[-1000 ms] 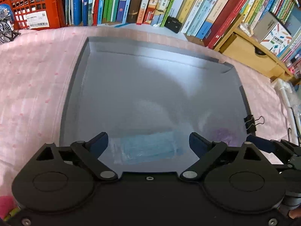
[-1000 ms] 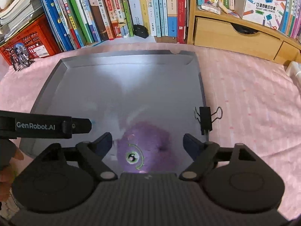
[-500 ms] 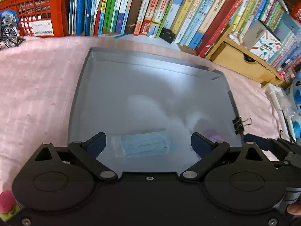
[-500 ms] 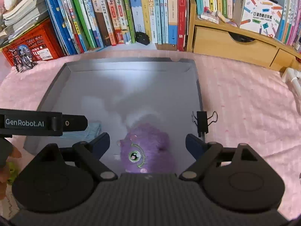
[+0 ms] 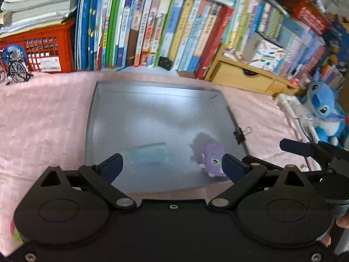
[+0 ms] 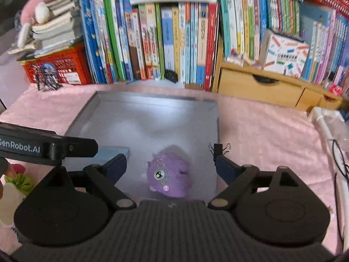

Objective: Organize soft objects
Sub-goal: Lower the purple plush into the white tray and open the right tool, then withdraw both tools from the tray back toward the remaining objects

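The purple plush toy [image 6: 169, 175] lies in the grey tray [image 6: 152, 118], near the front and close to the tray's right wall. A blue face mask [image 5: 145, 156] lies flat in the same tray, to the left of the toy and a little apart from it. Both soft things look put away already.

The right gripper [image 6: 170, 167] hangs above the toy. Its jaws are opening wider, and the toy sits below the gap between them, but the pads do not touch it. The left gripper [image 5: 172, 163] has its fingers wide apart too, with nothing held — the mask shows below them, loose in the tray.

The step now looks like letting go and pulling away. To do it well, both grippers should go straight up and back, so no finger drags the toy or flips the mask. The toy is round and soft, so a small bump could roll it. The mask is thin and light, so it could slide or catch on a pad.

A black binder clip [image 6: 219, 148] sits on the tray's right wall, just beside the right gripper's finger — best to keep clear of it. More soft things seem to wait at the left edge, on the pink cloth [image 6: 261, 135].
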`<state>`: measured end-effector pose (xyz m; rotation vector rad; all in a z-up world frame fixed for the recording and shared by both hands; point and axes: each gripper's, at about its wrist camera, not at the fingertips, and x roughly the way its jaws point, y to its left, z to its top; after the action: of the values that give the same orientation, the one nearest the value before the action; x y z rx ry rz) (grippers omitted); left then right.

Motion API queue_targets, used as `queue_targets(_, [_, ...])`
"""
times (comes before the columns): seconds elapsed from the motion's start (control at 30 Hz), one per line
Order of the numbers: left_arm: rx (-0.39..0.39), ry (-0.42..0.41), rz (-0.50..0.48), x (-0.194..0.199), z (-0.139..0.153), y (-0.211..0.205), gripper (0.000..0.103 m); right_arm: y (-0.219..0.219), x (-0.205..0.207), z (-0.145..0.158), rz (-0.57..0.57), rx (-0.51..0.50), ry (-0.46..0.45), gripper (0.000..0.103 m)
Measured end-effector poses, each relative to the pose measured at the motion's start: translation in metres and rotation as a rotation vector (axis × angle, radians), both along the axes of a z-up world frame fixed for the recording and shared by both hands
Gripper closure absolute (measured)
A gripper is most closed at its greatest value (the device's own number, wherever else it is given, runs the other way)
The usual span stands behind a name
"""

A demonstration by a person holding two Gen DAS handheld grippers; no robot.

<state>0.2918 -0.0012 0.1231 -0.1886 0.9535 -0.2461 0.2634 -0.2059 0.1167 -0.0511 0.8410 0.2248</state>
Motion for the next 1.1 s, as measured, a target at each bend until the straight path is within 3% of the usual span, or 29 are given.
queue_targets(0.47, [-0.025, -0.196, -0.074, -0.088, 0.022, 0.007, 0.004, -0.018, -0.083, 0.018, 0.046, 0.041, -0.181, 0.007])
queue_targets(0.63, [-0.016, -0.283, -0.093, -0.122, 0.016, 0.004, 0.002, -0.020, -0.109, 0.013, 0.046, 0.034, -0.241, 0.007])
queue_targets(0.93, [-0.040, -0.367, -0.102, -0.171, -0.001, 0.006, 0.001, -0.022, -0.149, -0.004, 0.032, 0.043, -0.306, 0.007])
queue_targets(1.1, [-0.001, -0.445, -0.088, -0.199, -0.011, 0.009, 0.000, -0.022, -0.175, -0.020, 0.015, 0.001, -0.351, 0.007])
